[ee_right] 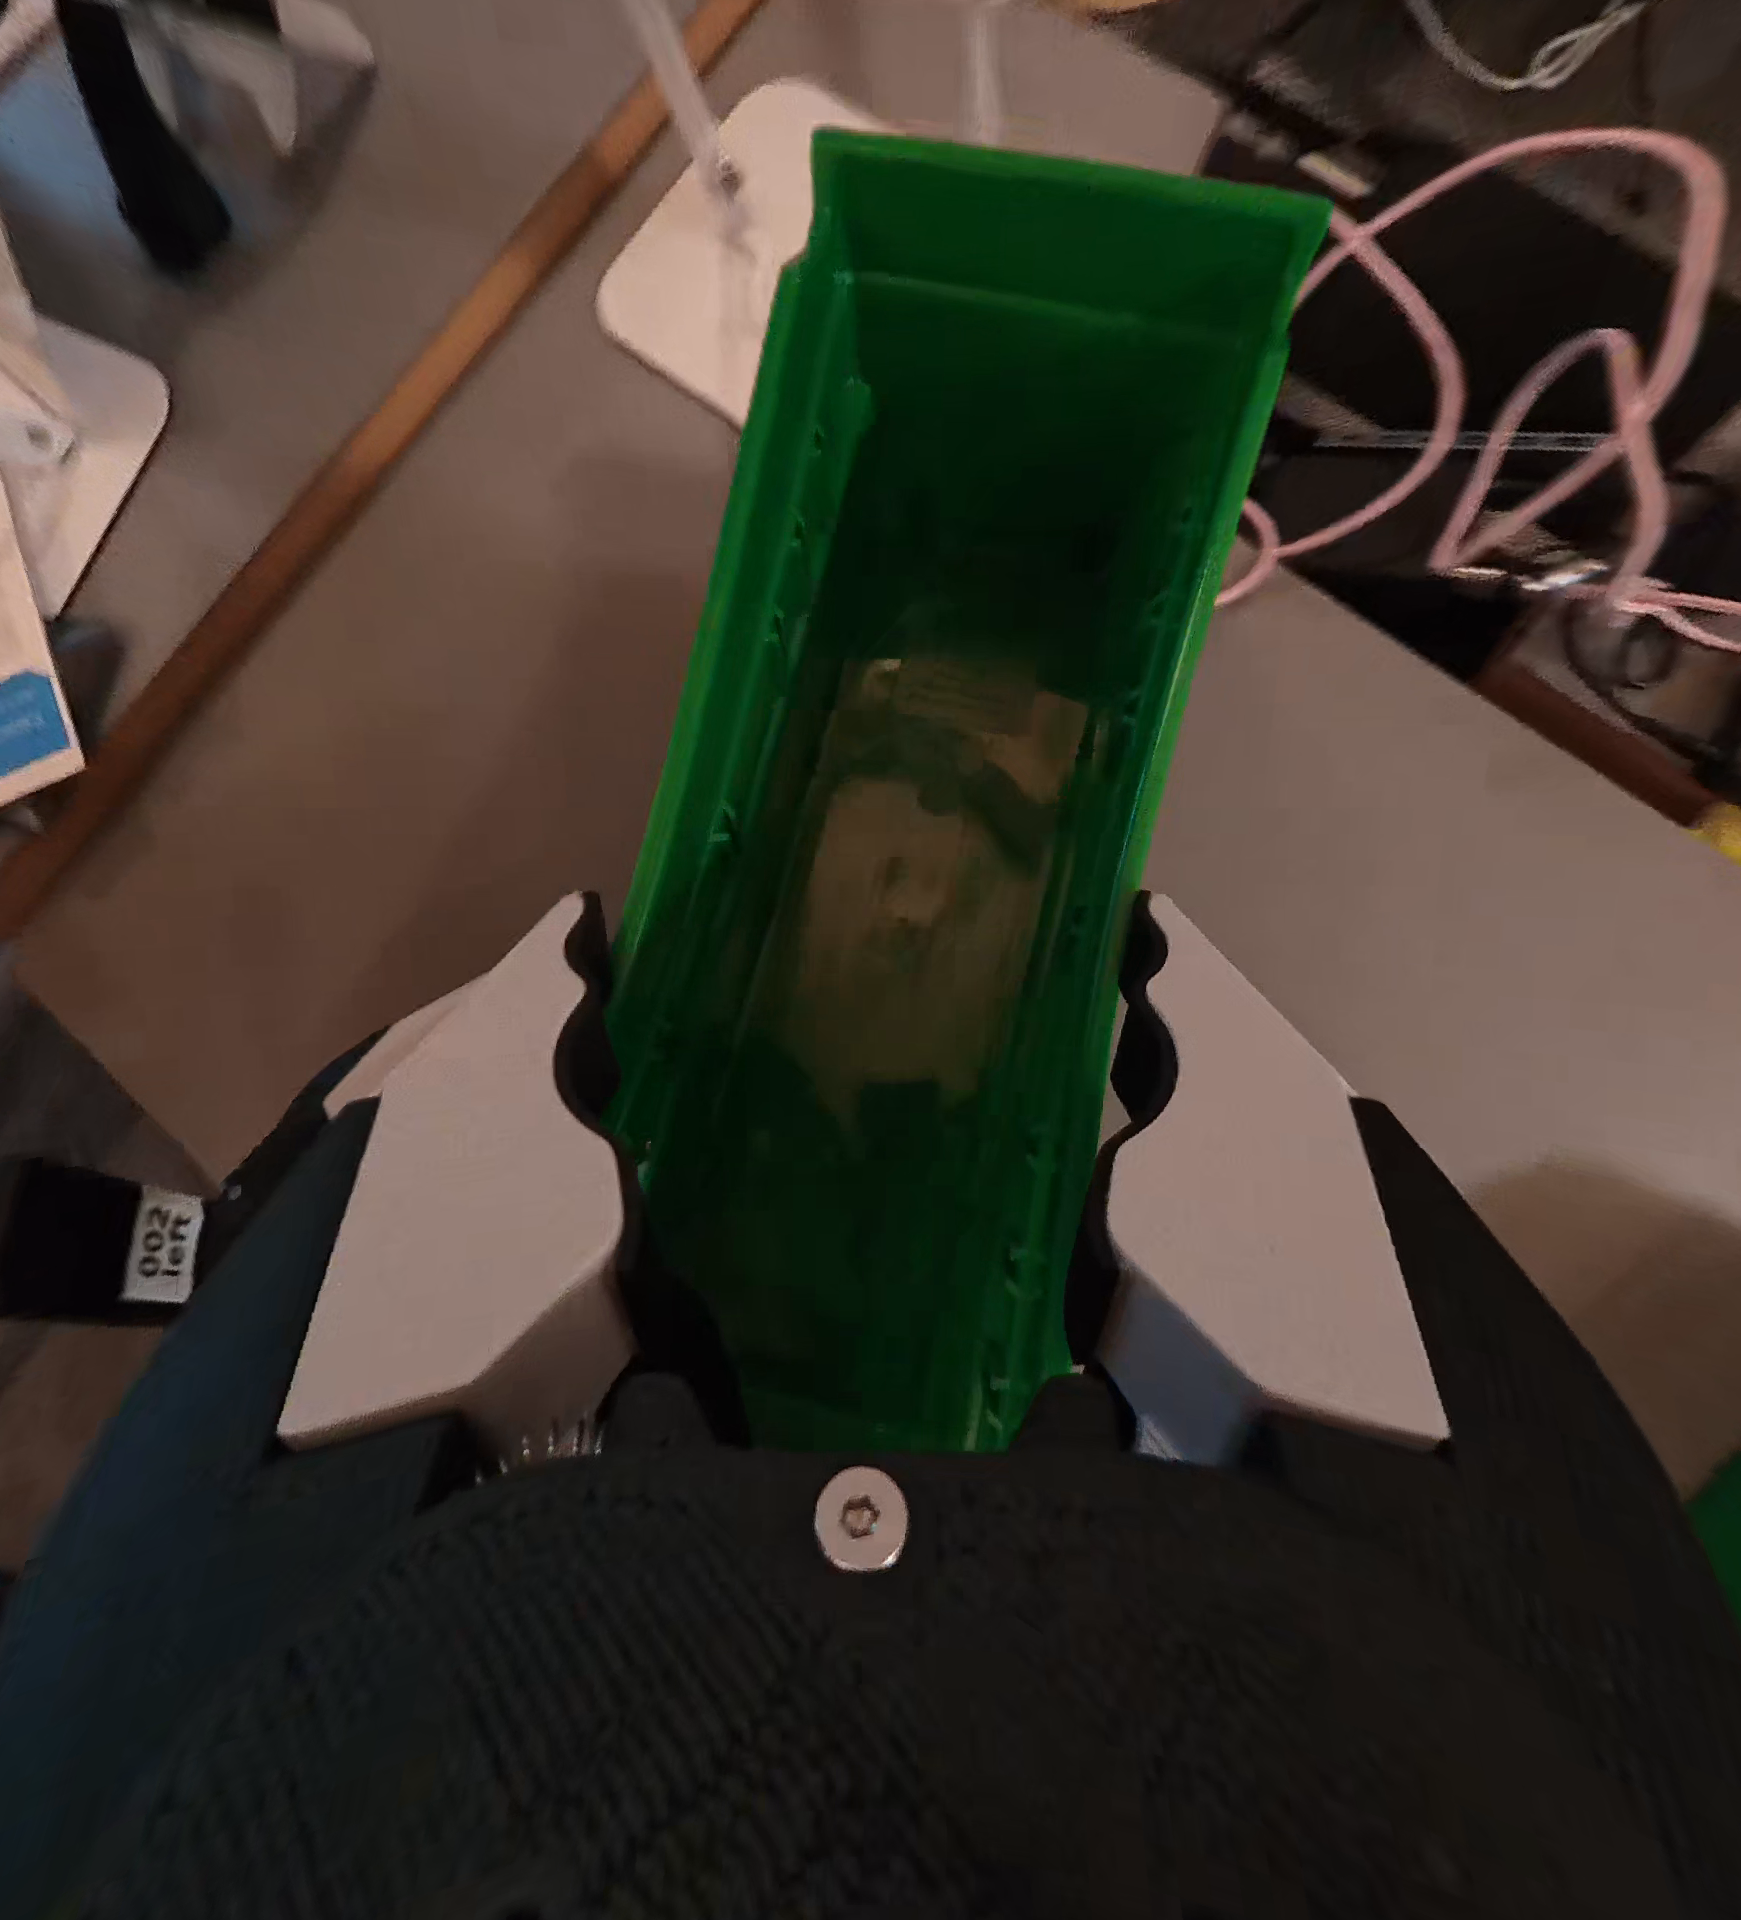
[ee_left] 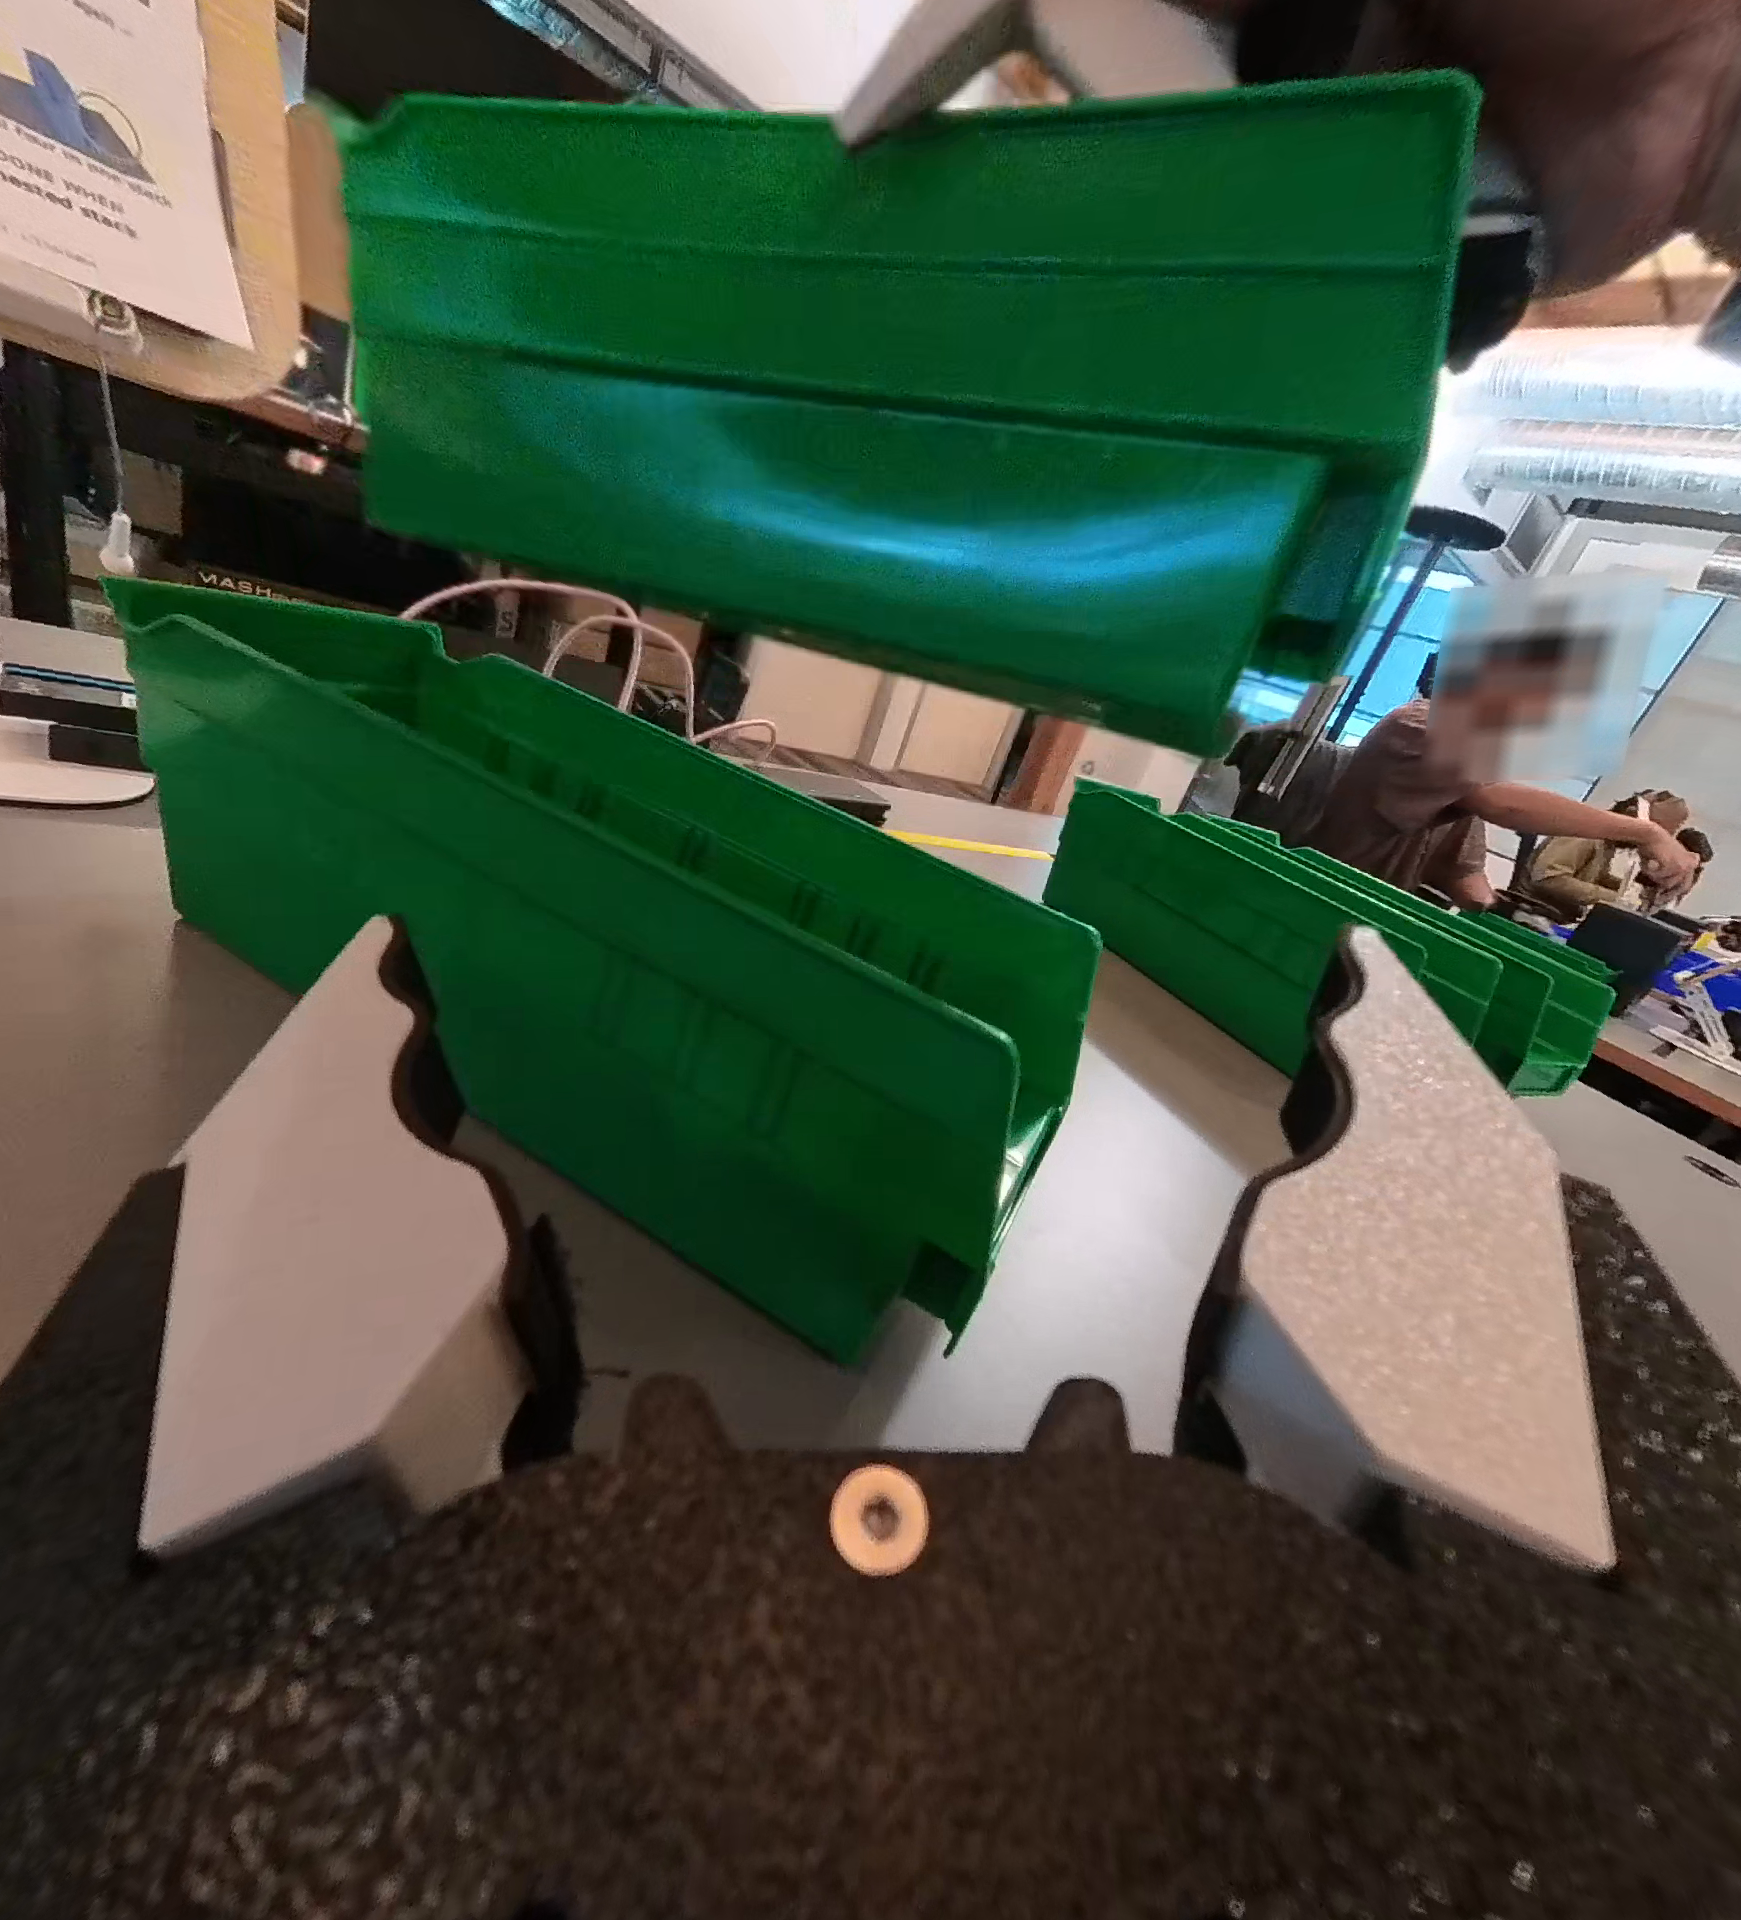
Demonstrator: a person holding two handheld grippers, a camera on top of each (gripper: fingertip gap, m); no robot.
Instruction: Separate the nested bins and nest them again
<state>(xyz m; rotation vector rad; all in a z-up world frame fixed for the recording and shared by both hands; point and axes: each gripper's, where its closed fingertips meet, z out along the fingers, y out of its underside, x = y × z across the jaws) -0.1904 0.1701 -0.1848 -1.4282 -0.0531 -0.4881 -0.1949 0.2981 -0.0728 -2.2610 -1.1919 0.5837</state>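
The right gripper clamps a green bin by its side walls and holds it in the air above the table — clear of the near-left bin. The left gripper gapes wide and empty — free, likely, to steady that bin. More nested bins sit far right.

My left gripper hangs with jaws wide apart and nothing between them; bare grey surface runs ahead as a lane between the near green bin on the left and the nested bins to the right. Overhead, the lifted bin blocks the way up. My right gripper is filled by that bin. Beyond it, a white stand base and pink cables crowd the far edge.
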